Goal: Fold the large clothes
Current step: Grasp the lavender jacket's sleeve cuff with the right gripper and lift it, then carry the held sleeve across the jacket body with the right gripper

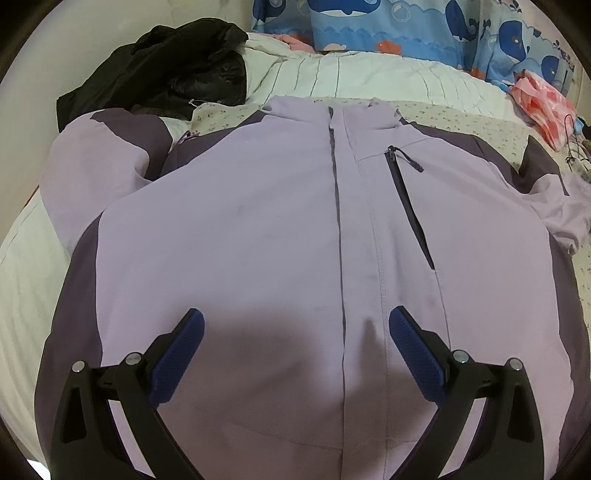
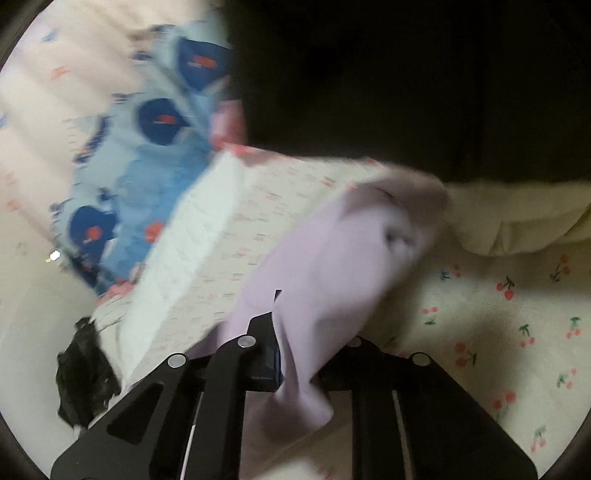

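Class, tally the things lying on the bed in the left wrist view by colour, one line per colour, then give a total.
Lilac: 1, jacket
Black: 1, coat
Blue: 1, whale blanket
Pink: 1, bag
Total: 4

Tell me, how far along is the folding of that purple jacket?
Barely begun. Done: the lilac jacket lies spread front up on the bed, zipped. In hand: the right gripper is shut on a lilac piece of it, probably a sleeve, lifted off the sheet. The left gripper hovers open above the hem. Left: both sleeves and the body remain unfolded.
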A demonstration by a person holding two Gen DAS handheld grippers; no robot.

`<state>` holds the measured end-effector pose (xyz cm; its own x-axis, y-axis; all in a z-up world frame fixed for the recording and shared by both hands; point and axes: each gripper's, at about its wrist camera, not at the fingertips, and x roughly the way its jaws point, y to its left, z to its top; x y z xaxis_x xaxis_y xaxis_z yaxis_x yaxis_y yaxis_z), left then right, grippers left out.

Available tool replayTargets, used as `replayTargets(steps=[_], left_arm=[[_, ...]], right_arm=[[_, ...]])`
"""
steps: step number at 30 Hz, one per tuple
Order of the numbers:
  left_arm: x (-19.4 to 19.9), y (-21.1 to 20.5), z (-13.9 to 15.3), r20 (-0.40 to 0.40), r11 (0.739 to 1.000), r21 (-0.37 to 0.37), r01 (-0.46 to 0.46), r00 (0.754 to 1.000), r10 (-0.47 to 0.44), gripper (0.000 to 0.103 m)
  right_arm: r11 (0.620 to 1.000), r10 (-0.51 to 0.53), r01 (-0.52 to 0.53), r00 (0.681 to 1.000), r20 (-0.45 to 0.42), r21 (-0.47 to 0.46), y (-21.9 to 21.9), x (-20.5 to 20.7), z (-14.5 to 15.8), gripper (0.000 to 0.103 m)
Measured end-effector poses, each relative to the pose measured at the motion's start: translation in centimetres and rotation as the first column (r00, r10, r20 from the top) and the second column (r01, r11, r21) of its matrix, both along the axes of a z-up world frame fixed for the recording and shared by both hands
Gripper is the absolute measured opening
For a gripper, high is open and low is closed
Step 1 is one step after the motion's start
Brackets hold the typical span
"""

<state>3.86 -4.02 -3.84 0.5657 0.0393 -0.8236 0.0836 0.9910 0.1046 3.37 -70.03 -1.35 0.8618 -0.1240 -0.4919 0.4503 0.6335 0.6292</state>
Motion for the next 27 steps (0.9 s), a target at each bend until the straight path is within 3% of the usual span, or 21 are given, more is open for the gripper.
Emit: replayTargets(steps=[5, 12, 27], left_arm=[[-0.2, 0.1, 0.1, 0.001, 1.000, -0.008, 0.001, 1.000, -0.001, 0.096], [-0.2, 0.2, 0.3, -0.003, 1.000, -0.023, 0.003, 1.000, -0.003, 0.096], [-1.7, 2.0, 2.3, 0.042, 0.997, -0.077, -0.015, 0.999, 0.018, 0.096]], right_arm=[[0.994, 0.076, -0.067, 0.992, 0.097, -0.084, 3.1, -2.2, 3.9, 0.013], [0.982, 0.146, -0.120, 0.973, 0.181, -0.148, 6.9, -1.2, 9.7, 0.013], [0.922, 0.347, -0.263, 0.885, 0.311, -0.283, 20.5, 1.7, 22.5, 0.013]])
